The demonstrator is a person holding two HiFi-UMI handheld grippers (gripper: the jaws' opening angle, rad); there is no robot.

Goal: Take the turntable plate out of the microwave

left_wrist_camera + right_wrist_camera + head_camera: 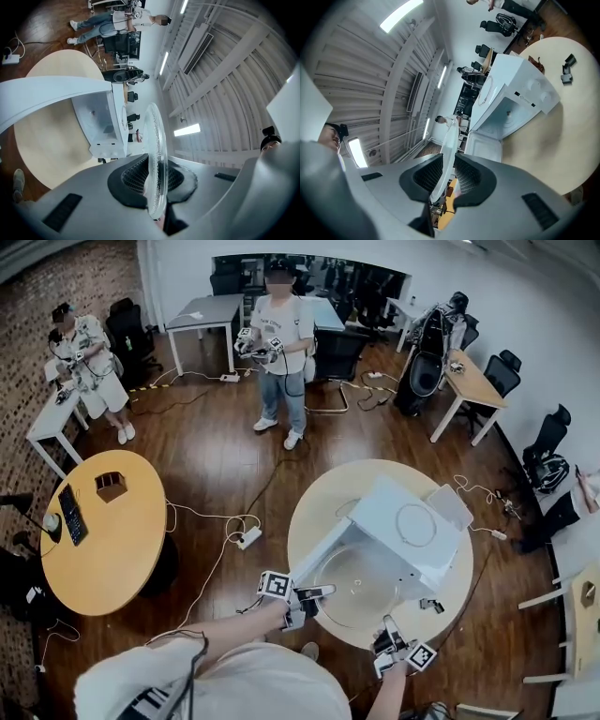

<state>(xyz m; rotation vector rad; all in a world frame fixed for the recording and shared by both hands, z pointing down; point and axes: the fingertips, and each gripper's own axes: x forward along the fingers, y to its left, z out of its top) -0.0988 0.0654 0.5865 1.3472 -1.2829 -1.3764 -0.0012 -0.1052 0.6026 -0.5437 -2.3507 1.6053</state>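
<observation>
The clear glass turntable plate [361, 582] hangs level just in front of the white microwave [412, 521], over the round table [314, 488]. The microwave door [317, 542] stands open to the left. My left gripper [323, 592] is shut on the plate's left rim, my right gripper [387, 626] on its near right rim. In the left gripper view the plate [157, 140] shows edge-on, pinched between the pads of the gripper [157, 180]. The right gripper view shows the same: the plate [446, 140] edge-on in the shut gripper [444, 180], with the microwave [511, 98] behind.
A small black part [431, 604] lies on the table right of the plate. A power strip [248, 538] and cables lie on the floor to the left. A second round table [141, 540] stands at left. Two people [279, 343] stand farther back.
</observation>
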